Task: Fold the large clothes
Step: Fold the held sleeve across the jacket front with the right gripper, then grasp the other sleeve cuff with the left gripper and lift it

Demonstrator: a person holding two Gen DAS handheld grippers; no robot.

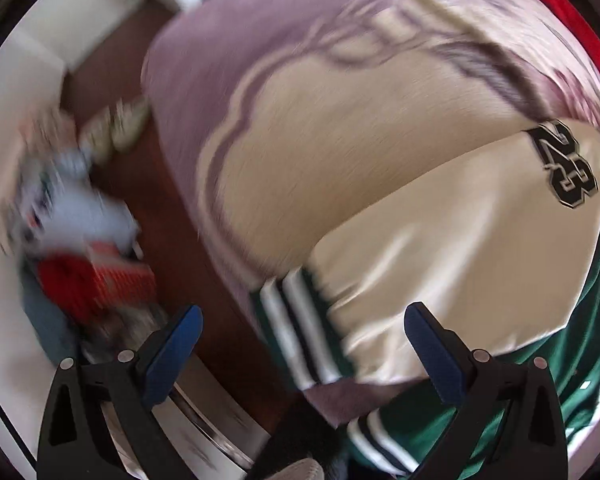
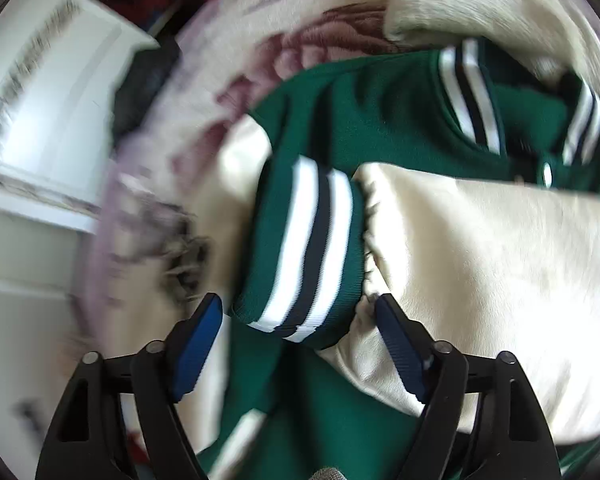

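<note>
Your left gripper (image 1: 302, 322) stands wide and grips nothing; its blue pads (image 1: 434, 348) hang over the jacket (image 1: 440, 248), which lies on a pale patterned blanket (image 1: 228, 56); a cream sleeve with a black "23" (image 1: 564, 164) runs across it to a striped cuff (image 1: 296, 332); beyond the blanket's edge, on the dark floor (image 1: 168, 236), sits a blurred heap of things, among them a red box (image 1: 120, 280) whose contents you cannot make out. Your right gripper (image 2: 298, 316) also stands wide; the green cuff (image 2: 308, 248) with white and dark stripes lies between its pads (image 2: 200, 340), touched by neither; the cream sleeve (image 2: 492, 264) runs off to the right over the green body (image 2: 380, 112); the striped collar (image 2: 472, 96) lies further up.
</note>
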